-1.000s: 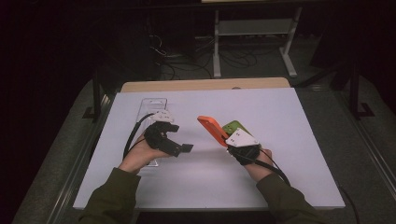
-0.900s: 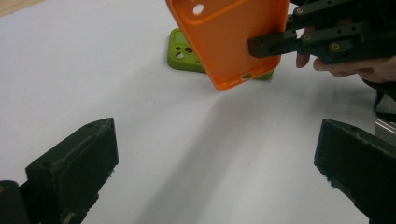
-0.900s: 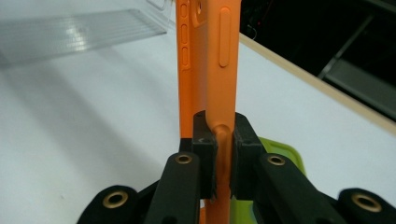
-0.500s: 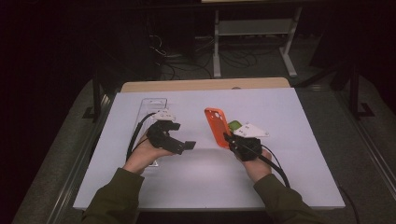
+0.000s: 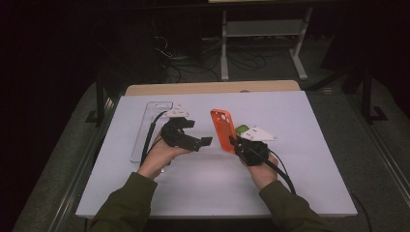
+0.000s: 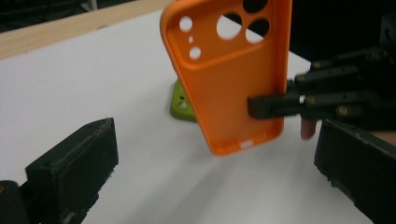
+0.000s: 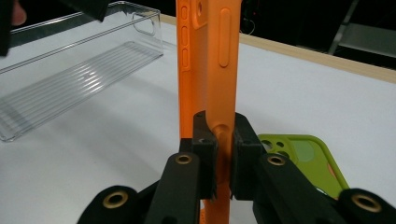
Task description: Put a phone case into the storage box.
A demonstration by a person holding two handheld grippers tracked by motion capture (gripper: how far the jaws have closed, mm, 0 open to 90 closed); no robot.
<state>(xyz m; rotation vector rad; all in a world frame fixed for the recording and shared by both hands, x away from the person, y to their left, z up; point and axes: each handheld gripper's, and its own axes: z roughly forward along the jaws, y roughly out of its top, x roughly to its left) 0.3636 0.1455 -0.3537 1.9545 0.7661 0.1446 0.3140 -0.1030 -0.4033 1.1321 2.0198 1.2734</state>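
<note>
Orange silicone phone case is standing upright above the white surface, centre of the high view, long axis near vertical with the camera cut-outs at the top. Right hand-held gripper is clamping the case by one long edge near its lower end; jaws closed tight on the rim. Left hand-held gripper is hovering left of centre in the high view, jaws spread wide with nothing between them. In the left gripper view the case is sitting ahead and slightly right of the jaw gap, open inner face turned toward it. Judgement: the left side is nearer the free long edge, so a handover or two-handed grip looks likely. Green phone case is lying flat on the surface just behind the right gripper. Clear ribbed plastic tray is lying at left.
</note>
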